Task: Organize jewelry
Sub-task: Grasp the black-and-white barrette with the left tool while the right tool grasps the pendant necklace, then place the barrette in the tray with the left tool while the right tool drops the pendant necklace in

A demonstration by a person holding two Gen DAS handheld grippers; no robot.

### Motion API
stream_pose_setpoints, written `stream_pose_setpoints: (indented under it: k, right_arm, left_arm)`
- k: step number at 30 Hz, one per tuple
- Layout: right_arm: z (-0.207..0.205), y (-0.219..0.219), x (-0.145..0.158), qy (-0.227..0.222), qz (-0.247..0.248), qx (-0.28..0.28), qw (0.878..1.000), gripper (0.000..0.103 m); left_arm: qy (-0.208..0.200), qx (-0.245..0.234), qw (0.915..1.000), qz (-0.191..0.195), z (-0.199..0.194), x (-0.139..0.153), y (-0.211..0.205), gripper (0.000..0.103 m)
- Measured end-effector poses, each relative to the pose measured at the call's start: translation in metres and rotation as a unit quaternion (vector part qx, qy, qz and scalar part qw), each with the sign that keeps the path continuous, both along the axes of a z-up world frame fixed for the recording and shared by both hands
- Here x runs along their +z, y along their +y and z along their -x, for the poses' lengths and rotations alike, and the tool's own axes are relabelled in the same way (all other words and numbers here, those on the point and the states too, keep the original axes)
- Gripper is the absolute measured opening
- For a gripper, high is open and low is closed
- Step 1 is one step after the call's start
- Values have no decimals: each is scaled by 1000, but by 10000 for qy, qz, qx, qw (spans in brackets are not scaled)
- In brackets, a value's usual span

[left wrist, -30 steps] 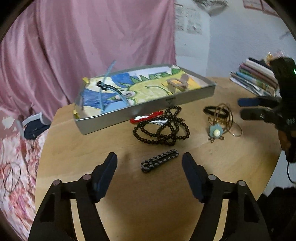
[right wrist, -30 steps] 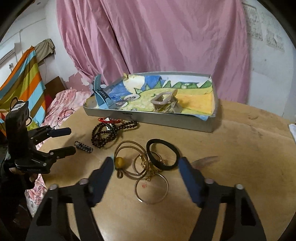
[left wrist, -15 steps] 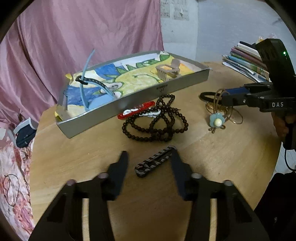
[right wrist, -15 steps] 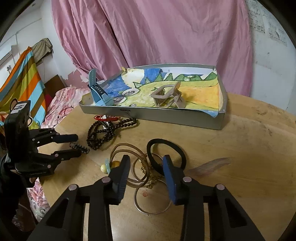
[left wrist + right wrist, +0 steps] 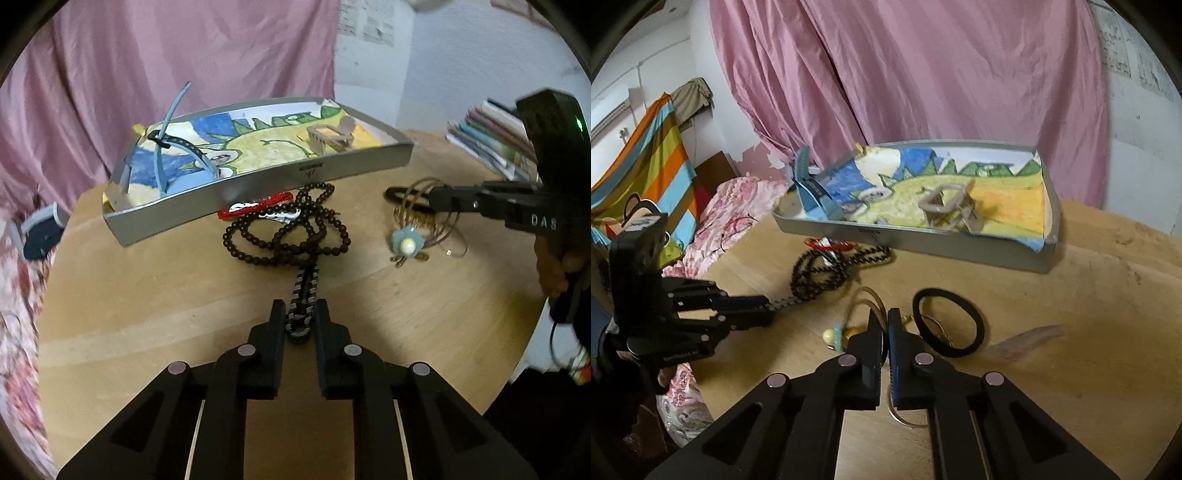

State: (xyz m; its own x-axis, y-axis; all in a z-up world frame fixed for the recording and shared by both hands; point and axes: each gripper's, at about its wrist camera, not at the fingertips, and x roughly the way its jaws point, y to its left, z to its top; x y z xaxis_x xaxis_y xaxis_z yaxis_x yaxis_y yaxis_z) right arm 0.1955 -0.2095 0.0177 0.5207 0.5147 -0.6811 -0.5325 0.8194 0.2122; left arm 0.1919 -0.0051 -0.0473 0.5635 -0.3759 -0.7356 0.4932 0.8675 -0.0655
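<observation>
- Left gripper [image 5: 300,317] is clamped on the near end of a black-and-white clip [image 5: 303,301]; the clip's far end points at the beads [image 5: 288,232].
- Right gripper [image 5: 884,328] has its fingers pressed nearly together over the gold bangles [image 5: 430,212]; they seem to pinch one hoop, though blur makes that hard to confirm.
- Bangles lie in a loose heap on the table [image 5: 147,288], touching a black hair tie [image 5: 947,321] on their right side in the right wrist view.
- A pale blue flower charm with a pearl centre [image 5: 406,243] sits at the near edge of the bangles.
- Beads are coiled just in front of the tray [image 5: 258,184], over a red clip [image 5: 255,206] that rests against the tray's front wall.
- Inside the tray, a blue watch [image 5: 173,147] stands at one end and a beige claw clip [image 5: 947,206] lies toward the other, on a painted paper lining.
- A stack of books [image 5: 491,140] lies at the table's far right edge in the left wrist view.
</observation>
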Motion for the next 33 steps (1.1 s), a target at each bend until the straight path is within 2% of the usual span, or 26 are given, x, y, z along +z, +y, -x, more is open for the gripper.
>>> stream_pose_setpoints:
  k: [11,16,21,24,28,33]
  right_arm:
    - [10,0,40,-518,-228,58,9984,4]
    - [0,-3,54,-724,-264,-48,9970,4]
    - [-24,-10,61,-841,-385,-378,9950,4]
    - [-42,-17,66,-930,-414,-633,9928,4]
    - [-68,-24,62,-987,-338,-963,9899,4]
    - [-97,-31,45,-790,-330,-1184,9893,4]
  left_arm:
    - [-51,98,9985,534,21,24,-4,12]
    - [-363,59,9963,771,20,41,-11,12]
    - [-799,390,9901,1084,-9,59,-17,12]
    - [-961,614,9870,1135,-32,66,-18,12]
    - [-927,759,9849,1252,-71,70,-23,12]
    - [-814,940,9857,1140,-109,64,-30,12]
